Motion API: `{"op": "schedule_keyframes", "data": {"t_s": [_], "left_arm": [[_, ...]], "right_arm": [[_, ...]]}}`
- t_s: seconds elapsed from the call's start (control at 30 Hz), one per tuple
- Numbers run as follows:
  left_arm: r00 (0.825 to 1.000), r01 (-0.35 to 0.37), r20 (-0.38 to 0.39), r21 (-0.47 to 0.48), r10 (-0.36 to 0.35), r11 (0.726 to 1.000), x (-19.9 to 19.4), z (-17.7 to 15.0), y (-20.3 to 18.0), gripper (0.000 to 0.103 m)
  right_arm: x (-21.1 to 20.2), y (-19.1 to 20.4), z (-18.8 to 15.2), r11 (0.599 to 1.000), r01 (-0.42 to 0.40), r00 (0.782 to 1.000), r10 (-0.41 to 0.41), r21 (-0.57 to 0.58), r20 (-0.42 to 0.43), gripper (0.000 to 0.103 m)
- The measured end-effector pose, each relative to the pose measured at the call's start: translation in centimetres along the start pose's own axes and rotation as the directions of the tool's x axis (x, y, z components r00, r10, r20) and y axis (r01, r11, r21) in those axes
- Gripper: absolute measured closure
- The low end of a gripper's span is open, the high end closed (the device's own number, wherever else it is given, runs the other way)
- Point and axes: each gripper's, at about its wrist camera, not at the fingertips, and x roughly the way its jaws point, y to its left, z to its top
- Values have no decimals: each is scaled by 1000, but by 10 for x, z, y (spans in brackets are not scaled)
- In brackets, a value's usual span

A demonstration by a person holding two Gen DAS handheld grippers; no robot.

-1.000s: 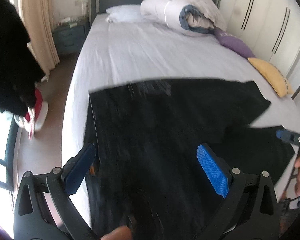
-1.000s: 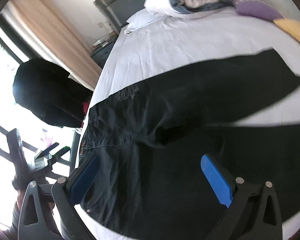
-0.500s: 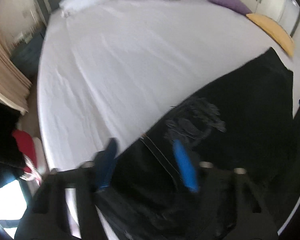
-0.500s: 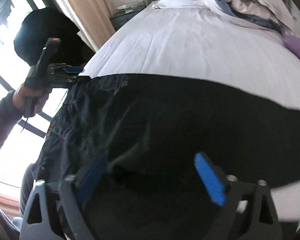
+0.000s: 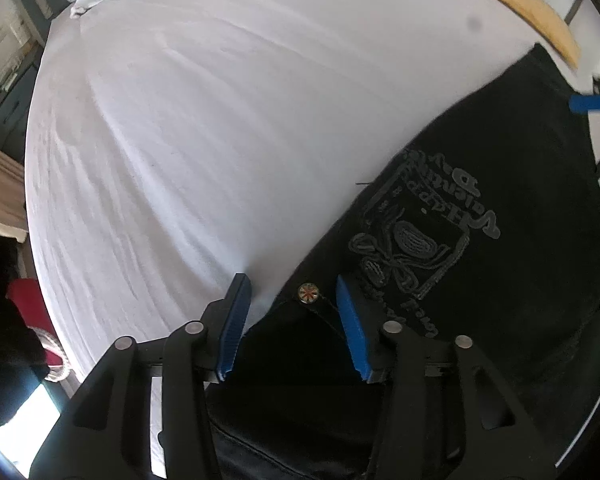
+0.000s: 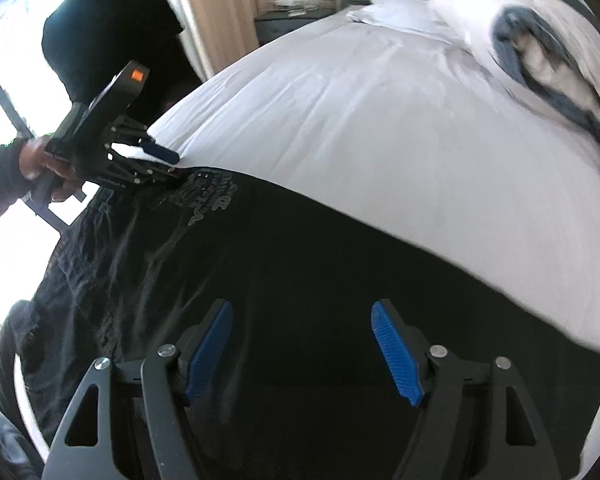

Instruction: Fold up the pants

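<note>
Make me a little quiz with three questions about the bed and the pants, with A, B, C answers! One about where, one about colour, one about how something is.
1. Where are the black pants lying?
A. on the floor
B. on the white bed sheet
C. on a chair

2. What colour are the pads of the right gripper?
A. blue
B. red
C. green

3. What sits between the closing jaws of the left gripper?
A. a pillow
B. nothing but sheet
C. the pants corner with a round button

Answers:
1 B, the dark cloth lies spread over the sheet.
2 A, both pads show bright blue.
3 C, the button lies in the gap between them.
</note>
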Motion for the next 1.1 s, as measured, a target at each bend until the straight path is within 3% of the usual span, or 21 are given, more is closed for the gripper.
{"op": "schedule_keyframes", "data": {"t_s": [0.1, 0.17, 0.37, 0.6, 0.8, 0.97, 1.1], "left_arm": [[1000, -6, 5, 30, 6, 1000, 1, 1, -16, 90], [1000, -17, 18, 41, 16, 999, -1, -2, -22, 92], [985, -6, 172, -11, 8, 1000, -32, -35, -27, 92], [954, -111, 285, 42, 94, 993, -66, -78, -45, 92], [954, -98, 289, 31, 85, 995, -73, -86, -54, 92], [950, -101, 299, 31, 88, 994, -72, -83, -60, 92], [949, -103, 302, 27, 90, 994, -73, -80, -56, 92]], "right_arm": [[11, 11, 17, 996, 28, 1000, -29, -86, -11, 35], [17, 15, 28, 993, 12, 1000, -14, -119, -18, 39], [35, 19, 60, 973, 7, 998, -20, -230, -52, 46], [64, 8, 88, 961, 32, 993, -62, -273, -102, 51], [86, 9, 92, 948, 33, 983, -88, -317, -161, 59], [90, 9, 96, 951, 16, 981, -75, -308, -181, 83], [89, 9, 102, 960, 7, 981, -61, -279, -185, 92]]}}
